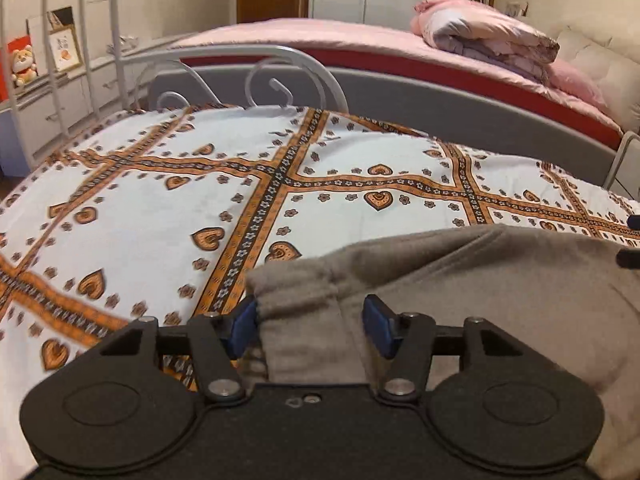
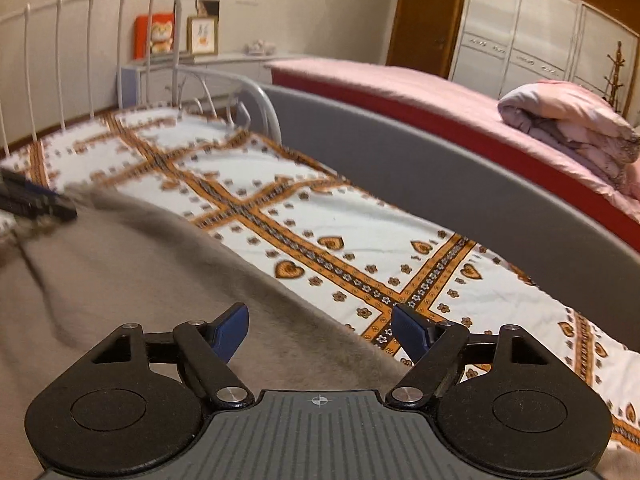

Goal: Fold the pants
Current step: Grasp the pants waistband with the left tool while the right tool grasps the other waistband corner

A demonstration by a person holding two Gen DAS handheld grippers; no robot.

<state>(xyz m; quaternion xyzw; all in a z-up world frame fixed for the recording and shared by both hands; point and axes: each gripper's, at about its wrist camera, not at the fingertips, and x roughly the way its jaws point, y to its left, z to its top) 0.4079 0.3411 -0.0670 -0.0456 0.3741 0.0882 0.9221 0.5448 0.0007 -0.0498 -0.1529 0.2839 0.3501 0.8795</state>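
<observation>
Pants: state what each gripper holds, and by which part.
Left gripper is open around the pants' gathered band end, not clamped. Right gripper is open over the cloth, holding nothing.

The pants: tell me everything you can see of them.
The pants are grey-brown, of soft fleecy-looking cloth, and lie rumpled on the patterned bedsheet. A gathered, elastic-looking hem or band sits between the open blue pads of the left gripper, not yet clamped. In the right wrist view their edge runs between the open pads of the right gripper. No pockets or labels show; how far they are folded cannot be told.
</observation>
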